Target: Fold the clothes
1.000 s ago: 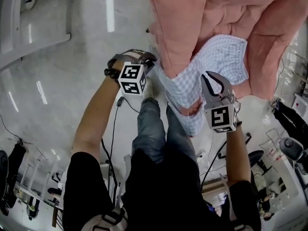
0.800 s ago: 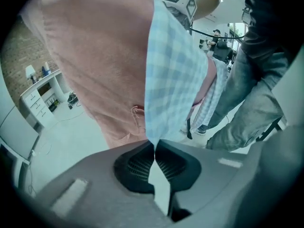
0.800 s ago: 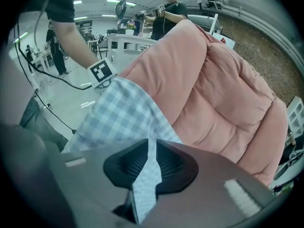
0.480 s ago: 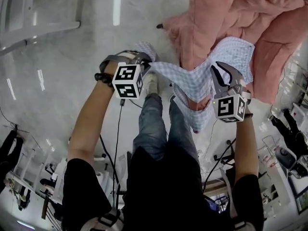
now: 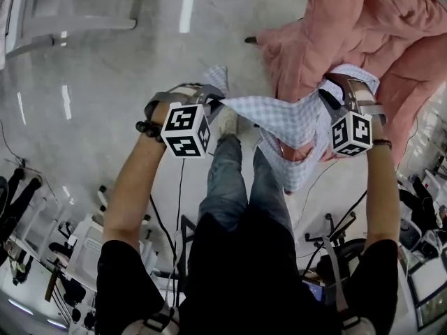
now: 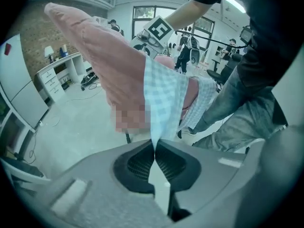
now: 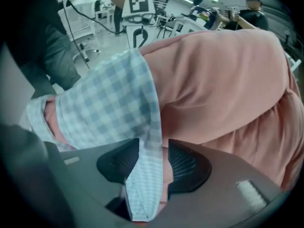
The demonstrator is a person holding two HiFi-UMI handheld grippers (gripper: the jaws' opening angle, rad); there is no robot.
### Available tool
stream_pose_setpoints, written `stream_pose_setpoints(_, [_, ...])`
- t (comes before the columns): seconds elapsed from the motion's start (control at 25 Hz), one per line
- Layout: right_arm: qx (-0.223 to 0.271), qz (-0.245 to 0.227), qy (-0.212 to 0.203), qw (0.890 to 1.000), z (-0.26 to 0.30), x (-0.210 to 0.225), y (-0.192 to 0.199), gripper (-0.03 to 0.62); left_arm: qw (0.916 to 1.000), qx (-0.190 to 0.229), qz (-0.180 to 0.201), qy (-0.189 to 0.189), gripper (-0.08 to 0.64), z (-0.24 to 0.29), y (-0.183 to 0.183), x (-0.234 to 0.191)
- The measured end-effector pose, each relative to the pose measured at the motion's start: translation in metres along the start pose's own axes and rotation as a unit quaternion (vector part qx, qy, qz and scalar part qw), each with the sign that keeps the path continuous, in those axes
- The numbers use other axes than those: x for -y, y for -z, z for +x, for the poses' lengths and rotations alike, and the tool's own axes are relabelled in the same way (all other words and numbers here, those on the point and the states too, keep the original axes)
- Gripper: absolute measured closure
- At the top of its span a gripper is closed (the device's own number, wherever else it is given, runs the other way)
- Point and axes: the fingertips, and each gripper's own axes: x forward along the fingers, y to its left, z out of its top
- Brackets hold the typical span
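1. The pink garment (image 5: pixel 349 26) is held up off the floor (image 5: pixel 105 82) in front of the person. Its blue-checked panel (image 5: pixel 279 117) spans from one gripper to the other, and the pink bulk bunches beyond the right one. No view shows what carries that bulk.
2. The left gripper (image 5: pixel 218 98) is clenched on a thin edge of the checked panel. This likely anchors one end, so that the cloth can be drawn out flat before a fold.
3. The right gripper (image 5: pixel 334 93) has just been opening its jaws, and they now stand apart. A strip of the checked panel hangs between them, lying against one pad and clear of the other. I judge this a released grip, probably to take a fresh hold further along the hem.
4. Only the head view shows the whole span: the panel sags in the middle above the person's jeans (image 5: pixel 230 180). It does not show either pair of jaws clearly.
5. The left gripper view shows the pads meeting on the cloth, with the pink fabric rising away behind it.
6. The right gripper view alone shows the gap beside the strip, and the pink bulk close behind it.
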Motion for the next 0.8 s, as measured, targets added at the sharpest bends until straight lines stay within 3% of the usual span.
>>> stream_pose_setpoints(0.2, [-0.011,-0.074,-0.018,0.997,0.007,0.007,-0.001,0.419,0.9995,-0.015,-0.018,-0.023,0.551,-0.004,0.004,0.008])
stream_pose_setpoints(0.36, [-0.006,-0.085,-0.007,0.996,-0.001,0.003,0.012,0.574,0.9979,-0.021,-0.042,-0.045,0.552,-0.003,-0.004,0.023])
stream_pose_setpoints(0.56, [0.008,-0.105,0.020,0.994,-0.016,-0.011,0.022,0.578,0.9922,-0.035,-0.084,-0.085,0.552,0.000,-0.008,0.046])
stream_pose_setpoints(0.8, [0.045,-0.091,0.075,0.992,-0.069,-0.018,0.037,0.578,0.9782,-0.053,-0.129,-0.154,0.552,-0.010,-0.023,0.075])
